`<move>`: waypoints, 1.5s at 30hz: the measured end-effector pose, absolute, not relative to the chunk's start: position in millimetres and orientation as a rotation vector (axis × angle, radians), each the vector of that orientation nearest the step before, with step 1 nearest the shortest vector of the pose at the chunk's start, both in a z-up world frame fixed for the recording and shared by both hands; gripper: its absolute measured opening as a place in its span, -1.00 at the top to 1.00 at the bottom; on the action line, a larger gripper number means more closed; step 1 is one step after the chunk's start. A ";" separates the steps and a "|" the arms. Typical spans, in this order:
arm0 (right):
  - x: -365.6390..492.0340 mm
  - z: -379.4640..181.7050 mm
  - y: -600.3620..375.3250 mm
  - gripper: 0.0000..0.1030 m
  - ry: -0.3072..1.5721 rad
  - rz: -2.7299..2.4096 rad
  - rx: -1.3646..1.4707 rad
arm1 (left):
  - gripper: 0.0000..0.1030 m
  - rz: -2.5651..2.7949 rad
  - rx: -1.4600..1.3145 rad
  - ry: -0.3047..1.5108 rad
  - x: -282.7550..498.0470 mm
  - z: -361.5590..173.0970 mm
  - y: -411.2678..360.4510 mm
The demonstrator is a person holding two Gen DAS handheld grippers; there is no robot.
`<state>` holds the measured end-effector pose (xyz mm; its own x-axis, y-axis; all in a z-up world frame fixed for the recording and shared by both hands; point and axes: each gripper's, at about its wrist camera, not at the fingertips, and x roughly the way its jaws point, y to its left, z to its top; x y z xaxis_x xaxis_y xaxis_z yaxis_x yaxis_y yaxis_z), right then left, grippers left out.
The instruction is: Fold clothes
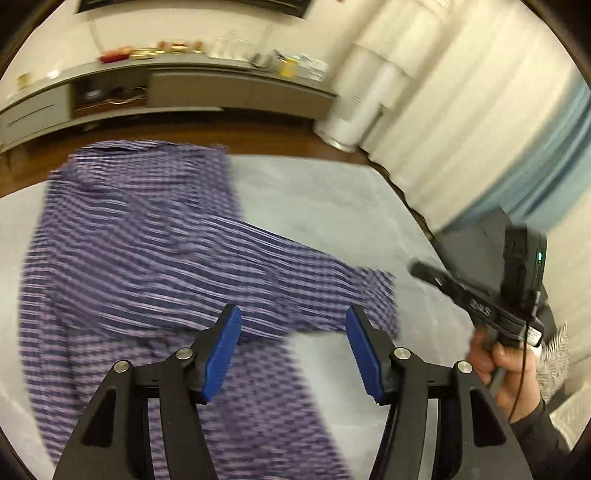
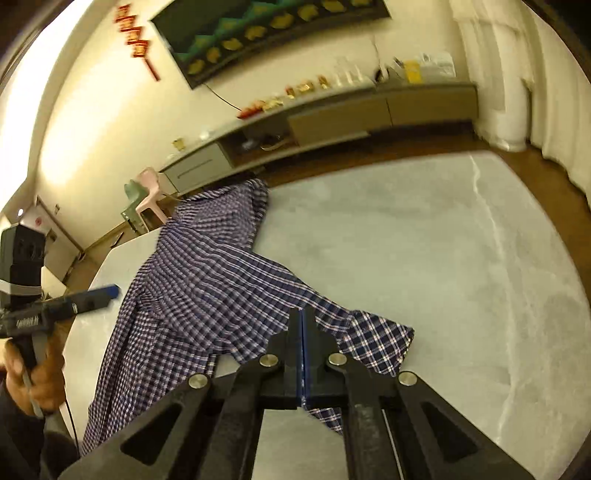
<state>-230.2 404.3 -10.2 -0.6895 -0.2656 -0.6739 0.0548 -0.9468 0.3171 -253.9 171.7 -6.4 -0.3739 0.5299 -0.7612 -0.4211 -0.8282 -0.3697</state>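
Nearest the shirt's sleeve, the right gripper (image 2: pixel 303 332) has its ribbed blue pads pressed together, though whether cloth lies between them cannot be told. The left gripper (image 1: pixel 293 347) hangs spread wide above the purple checked shirt (image 2: pixel 207 280), which lies crumpled across the smooth grey marbled table (image 2: pixel 424 258). Beyond the shirt stands a long low cabinet (image 2: pixel 332 118).

Beyond the fingertips, a long low sideboard (image 2: pixel 332 118) runs along a cream wall (image 2: pixel 92 122), cluttered on top, with a dark framed picture (image 2: pixel 266 33) above it. Brown wooden floor (image 2: pixel 369 162) lies below. White curtains (image 1: pixel 461 92) hang to the right; pastel plastic chairs (image 2: pixel 142 199) stand far left.
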 end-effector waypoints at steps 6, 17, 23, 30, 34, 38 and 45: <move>-232.6 -72.0 418.5 -0.17 -0.306 -2.721 1.417 | -0.15 2.156 -1.401 -0.238 -248.5 -44.7 211.5; -199.7 -39.7 362.2 0.94 -0.142 -2.753 1.054 | -0.17 2.131 -1.440 -0.459 -270.5 -48.3 203.9; -161.6 -16.0 316.5 0.95 -0.053 -2.659 0.857 | -0.34 2.076 -1.391 -0.517 -268.5 -48.1 193.8; -142.0 -24.9 284.5 0.95 -0.019 -2.556 0.814 | -0.25 2.095 -1.353 -0.471 -263.6 -49.7 185.9; -136.8 -27.2 274.3 0.93 -0.079 -2.420 0.814 | 0.96 2.182 -1.407 -0.404 -264.0 -55.0 177.4; -138.9 -29.9 278.5 0.47 -0.217 -2.260 0.888 | 0.97 2.250 -1.314 -0.505 -252.4 -39.1 121.4; -141.9 -23.8 258.2 0.13 -0.239 -2.191 0.922 | 0.97 2.409 -1.219 -0.657 -153.4 -32.8 -56.6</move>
<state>-141.9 258.2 -23.8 -0.4719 -0.6937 -0.5441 0.5600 -0.7125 0.4228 -153.4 -56.6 -32.8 -0.5623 0.5085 -0.6521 -0.1070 -0.8267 -0.5523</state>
